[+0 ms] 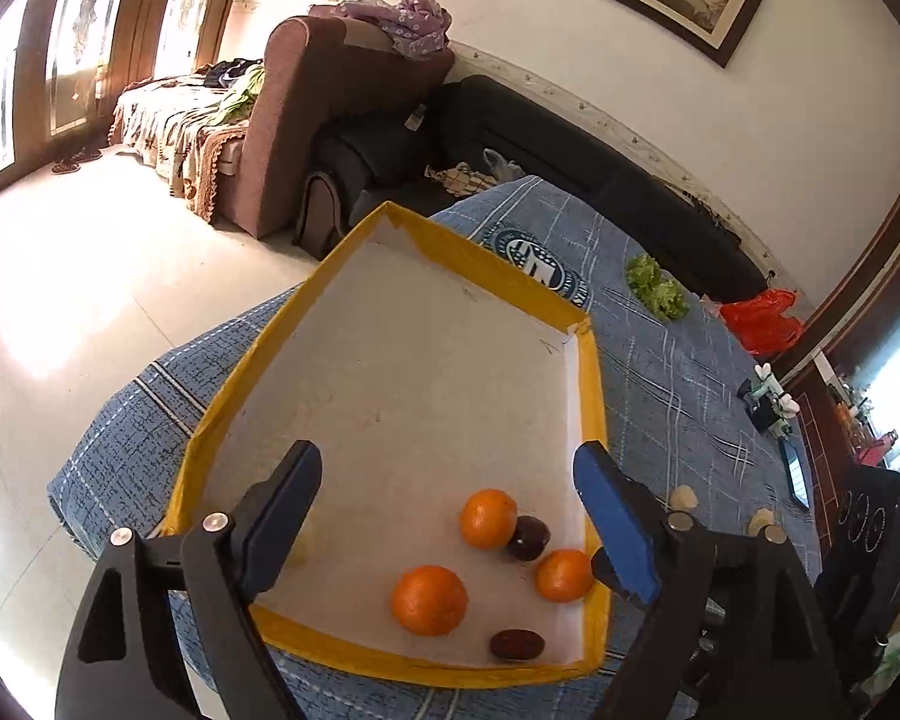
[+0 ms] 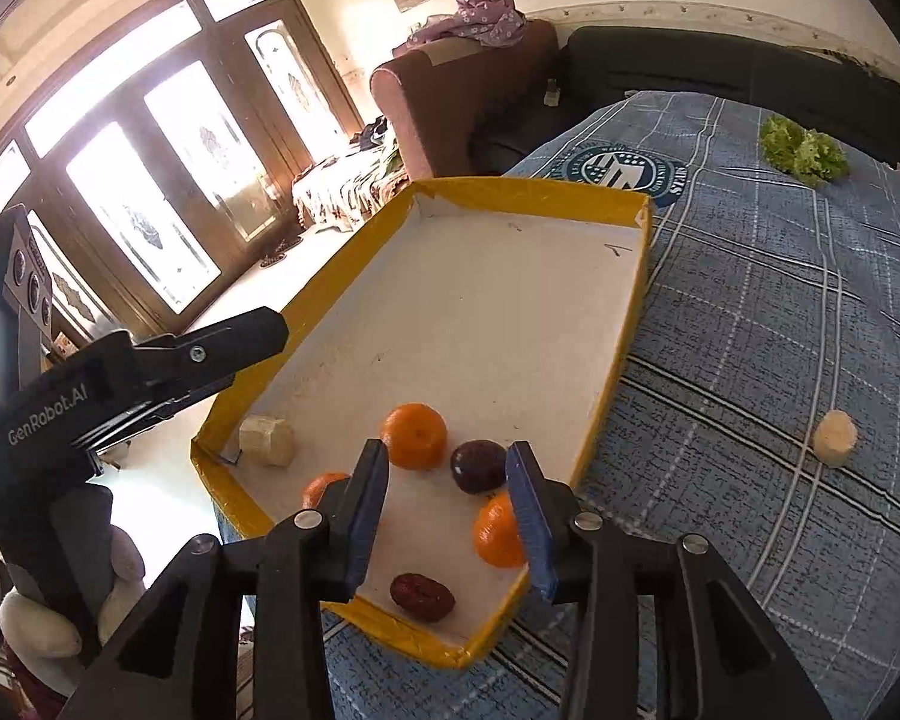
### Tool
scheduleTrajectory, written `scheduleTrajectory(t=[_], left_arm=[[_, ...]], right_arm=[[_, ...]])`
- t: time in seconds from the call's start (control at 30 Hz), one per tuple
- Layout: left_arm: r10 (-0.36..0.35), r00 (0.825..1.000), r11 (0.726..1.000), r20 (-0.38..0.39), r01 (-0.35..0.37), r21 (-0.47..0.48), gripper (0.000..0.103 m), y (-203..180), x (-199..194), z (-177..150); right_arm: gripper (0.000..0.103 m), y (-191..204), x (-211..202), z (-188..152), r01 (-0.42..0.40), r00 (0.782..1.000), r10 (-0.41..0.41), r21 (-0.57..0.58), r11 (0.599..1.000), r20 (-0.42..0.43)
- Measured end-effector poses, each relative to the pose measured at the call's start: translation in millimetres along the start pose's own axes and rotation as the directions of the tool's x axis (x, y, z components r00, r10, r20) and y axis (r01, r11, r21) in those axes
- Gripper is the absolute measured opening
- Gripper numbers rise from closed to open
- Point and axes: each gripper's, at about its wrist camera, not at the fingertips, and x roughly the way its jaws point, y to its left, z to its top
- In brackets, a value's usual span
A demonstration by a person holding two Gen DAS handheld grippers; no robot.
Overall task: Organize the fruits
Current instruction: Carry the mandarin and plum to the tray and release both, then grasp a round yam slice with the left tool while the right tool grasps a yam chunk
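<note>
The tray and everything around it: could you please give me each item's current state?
Tray: open-topped, on the blue cloth.
Oranges: three, loose in tray.
Dates: two, loose in tray.
Pale chunk: in tray corner.
Second pale chunk: outside, on cloth.
Left gripper: open, empty.
Right gripper: open, empty.

Both grippers are chunky black plastic with blue pads lining the fingers (image 1: pixel 615 516) and shiny silver screws at the pivots. White "GenRobot.AI" lettering (image 2: pixel 48 414) runs along the left gripper's (image 2: pixel 252 339) side.
</note>
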Motion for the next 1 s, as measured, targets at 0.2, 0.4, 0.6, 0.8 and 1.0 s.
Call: scheduleTrajectory(t=[0.2,0.4,0.6,0.8,1.0], left_arm=[[-0.063,0.997,0.994,-0.054,0.067,0.086,0.086,-52.5,5.5,-15.5],[-0.095,0.988,0.974,-0.122,0.118,0.192,0.086,-109.5,25.8,-36.1],[-0.096,0.977,0.949,-0.193,0.148,0.277,0.086,-156.9,58.9,-55.2],[-0.08,0.962,0.927,-0.261,0.168,0.335,0.086,-195.5,107.9,-69.0],[-0.037,0.957,0.906,-0.287,0.154,0.393,0.085,-220.8,151.0,-79.9]], right_arm=[[0.051,-49.9,-45.7,-22.9,0.058,0.997,-0.062,0.074,0.996,0.053],[0.051,-135.1,-97.3,-44.4,0.17,0.977,-0.192,0.214,0.962,0.087],[0.053,-229.4,-158.8,-53.2,0.273,0.932,-0.341,0.388,0.88,0.118],[0.058,-284.1,-168.7,-48.7,0.34,0.905,-0.417,0.441,0.83,0.087],[0.058,-307.8,-147.5,-44.6,0.358,0.909,-0.415,0.425,0.831,0.046]])
